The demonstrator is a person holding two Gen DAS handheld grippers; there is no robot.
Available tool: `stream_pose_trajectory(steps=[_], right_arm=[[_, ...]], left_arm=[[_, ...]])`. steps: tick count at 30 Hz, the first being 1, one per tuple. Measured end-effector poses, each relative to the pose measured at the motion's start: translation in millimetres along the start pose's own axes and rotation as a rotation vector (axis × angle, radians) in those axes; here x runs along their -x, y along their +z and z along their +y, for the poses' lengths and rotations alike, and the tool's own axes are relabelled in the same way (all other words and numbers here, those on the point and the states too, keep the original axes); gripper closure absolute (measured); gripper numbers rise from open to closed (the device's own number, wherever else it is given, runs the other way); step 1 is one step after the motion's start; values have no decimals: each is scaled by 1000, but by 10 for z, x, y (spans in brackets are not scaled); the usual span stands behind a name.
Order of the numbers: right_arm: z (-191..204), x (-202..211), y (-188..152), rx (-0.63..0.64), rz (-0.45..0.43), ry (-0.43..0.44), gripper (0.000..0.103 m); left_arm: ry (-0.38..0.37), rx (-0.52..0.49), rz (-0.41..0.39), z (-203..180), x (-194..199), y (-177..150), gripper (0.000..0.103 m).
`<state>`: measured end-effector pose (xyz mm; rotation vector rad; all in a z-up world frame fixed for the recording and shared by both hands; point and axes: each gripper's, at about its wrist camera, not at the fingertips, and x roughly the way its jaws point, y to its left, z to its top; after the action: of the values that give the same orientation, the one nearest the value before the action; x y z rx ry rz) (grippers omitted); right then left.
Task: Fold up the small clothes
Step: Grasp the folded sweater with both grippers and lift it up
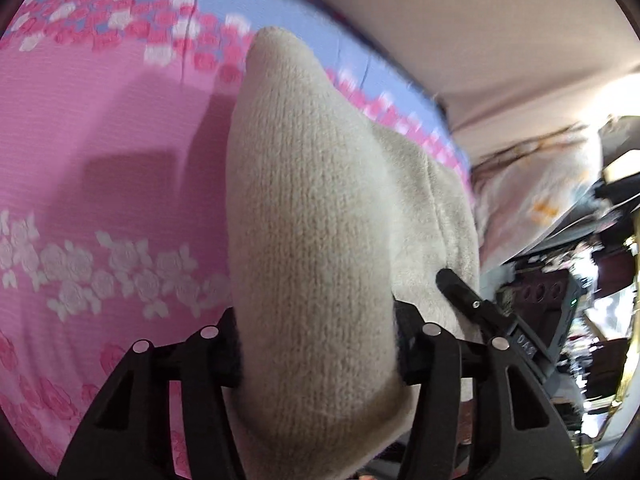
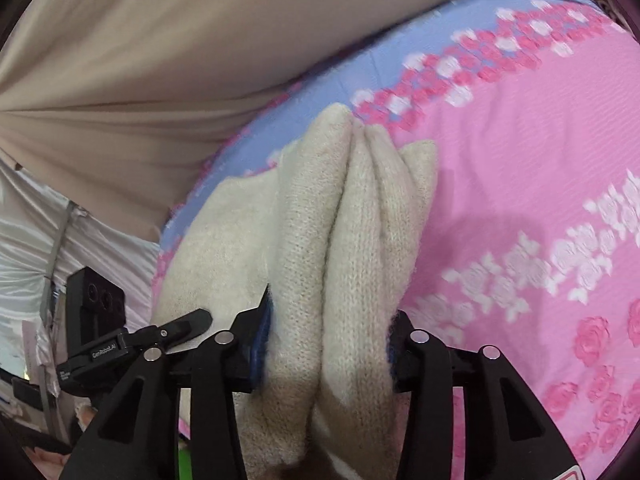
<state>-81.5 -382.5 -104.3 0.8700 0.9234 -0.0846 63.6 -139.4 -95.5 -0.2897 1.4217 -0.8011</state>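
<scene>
A cream knitted garment (image 1: 312, 208) is bunched between both grippers above a pink and blue flowered bed sheet (image 1: 100, 152). My left gripper (image 1: 318, 352) is shut on a thick fold of it, which rises in front of the camera. My right gripper (image 2: 328, 352) is shut on several gathered folds of the same garment (image 2: 360, 240). The right gripper's fingertip (image 1: 456, 288) shows at the right of the left wrist view against the garment. The left gripper (image 2: 188, 324) shows at lower left in the right wrist view.
The sheet (image 2: 520, 160) covers the bed. A beige curtain or wall (image 2: 160, 60) stands beyond the bed's edge. Cluttered belongings and a pale printed pillow (image 1: 540, 192) lie to the right in the left wrist view.
</scene>
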Motion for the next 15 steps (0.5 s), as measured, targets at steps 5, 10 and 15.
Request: stream_pose_trajectory(steps=[5, 10, 15], right_arm=[[-352, -316, -218, -95, 50, -63, 49], [-318, -294, -213, -76, 41, -74, 44], [-312, -399, -217, -81, 63, -79, 36]], left_arm=[[137, 26, 54, 186, -454, -214, 42], [131, 19, 1, 193, -313, -224, 33], [163, 14, 12, 175, -466, -126, 24]])
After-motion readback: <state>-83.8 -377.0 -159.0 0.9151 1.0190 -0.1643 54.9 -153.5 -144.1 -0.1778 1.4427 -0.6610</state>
